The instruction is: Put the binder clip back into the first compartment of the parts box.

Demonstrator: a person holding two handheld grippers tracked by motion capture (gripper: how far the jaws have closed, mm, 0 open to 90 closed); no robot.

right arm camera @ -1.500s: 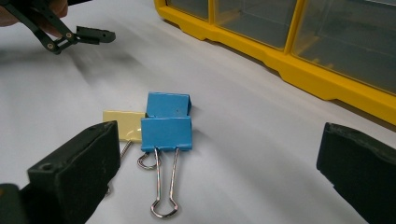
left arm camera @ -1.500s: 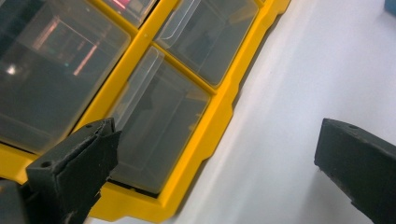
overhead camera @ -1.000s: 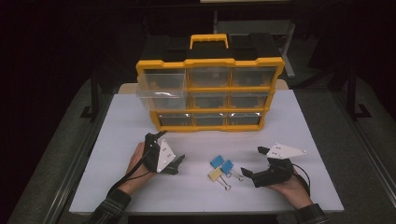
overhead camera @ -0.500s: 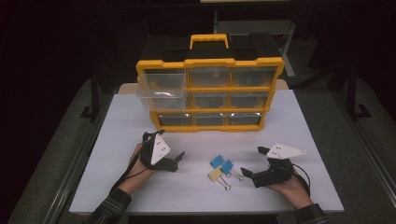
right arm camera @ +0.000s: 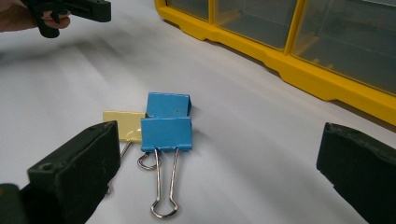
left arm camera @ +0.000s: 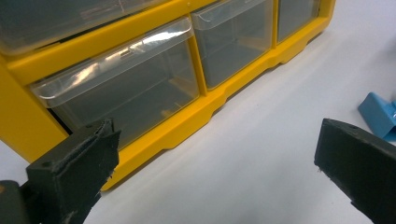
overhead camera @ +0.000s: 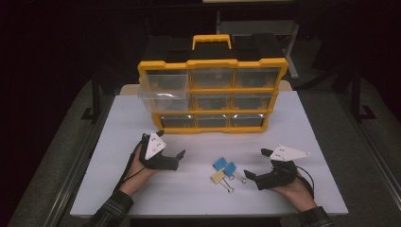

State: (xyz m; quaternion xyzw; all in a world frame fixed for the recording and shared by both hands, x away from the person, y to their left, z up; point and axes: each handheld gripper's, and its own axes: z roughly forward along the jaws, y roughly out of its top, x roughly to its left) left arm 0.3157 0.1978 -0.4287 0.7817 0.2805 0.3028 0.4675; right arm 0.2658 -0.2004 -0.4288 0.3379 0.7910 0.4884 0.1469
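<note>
A yellow organiser (overhead camera: 213,63) with clear drawers stands at the back of the white table (overhead camera: 118,189). Its top-left drawer (overhead camera: 161,92) is pulled out. Two blue binder clips (overhead camera: 220,163) (overhead camera: 230,169) and a yellow one (overhead camera: 218,177) lie between my grippers. My left gripper (overhead camera: 171,144) stands open in front of the organiser's bottom row, nothing between its jaws. In the left gripper view it (left arm camera: 217,140) faces the bottom-left drawer (left arm camera: 126,88). My right gripper (overhead camera: 254,163) is open, aimed at the clips. In the right gripper view (right arm camera: 219,140) the nearer blue clip (right arm camera: 166,133) lies just ahead.
The organiser's black-and-yellow handle (overhead camera: 212,41) rises at the top. Its yellow base (left arm camera: 187,126) sits close ahead of my left gripper. In the right gripper view a second blue clip (right arm camera: 168,105), the yellow clip (right arm camera: 122,123) and the other gripper (right arm camera: 70,9) lie farther off.
My left gripper has turned and edged a little toward the organiser. The right gripper and the clips have stayed where they were.
</note>
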